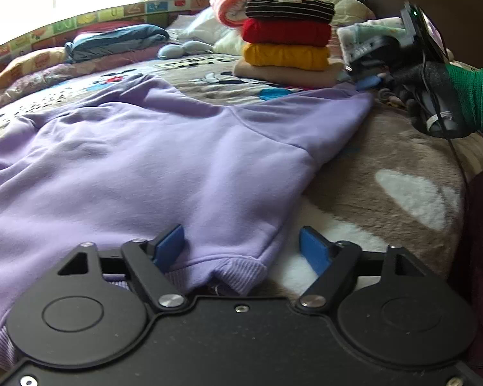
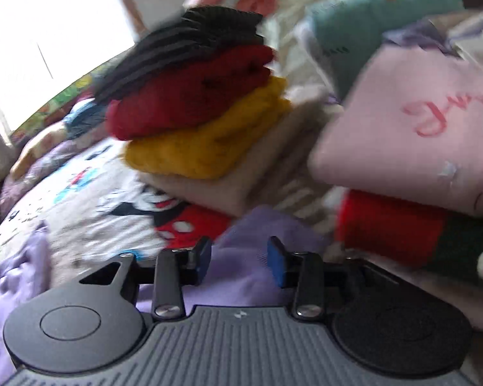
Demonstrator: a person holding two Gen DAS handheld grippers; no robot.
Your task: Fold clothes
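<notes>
A lilac sweatshirt (image 1: pixel 138 167) lies spread flat on the bed. My left gripper (image 1: pixel 241 247) is open, its blue pads either side of the ribbed hem corner (image 1: pixel 238 273). One sleeve (image 1: pixel 322 112) runs out to the far right, where my right gripper (image 1: pixel 370 82) sits at the cuff. In the blurred right wrist view the right gripper (image 2: pixel 238 260) is open, with lilac fabric (image 2: pixel 241 276) between and below its pads.
A stack of folded clothes (image 1: pixel 288 41) (striped, red, yellow, beige) stands on the cartoon-print bedspread (image 1: pixel 209 77) behind the sweatshirt, and also shows in the right wrist view (image 2: pixel 203 112). A pink folded garment (image 2: pixel 412 148) and other piles lie right. A brown fleece blanket (image 1: pixel 386 177) covers the near right.
</notes>
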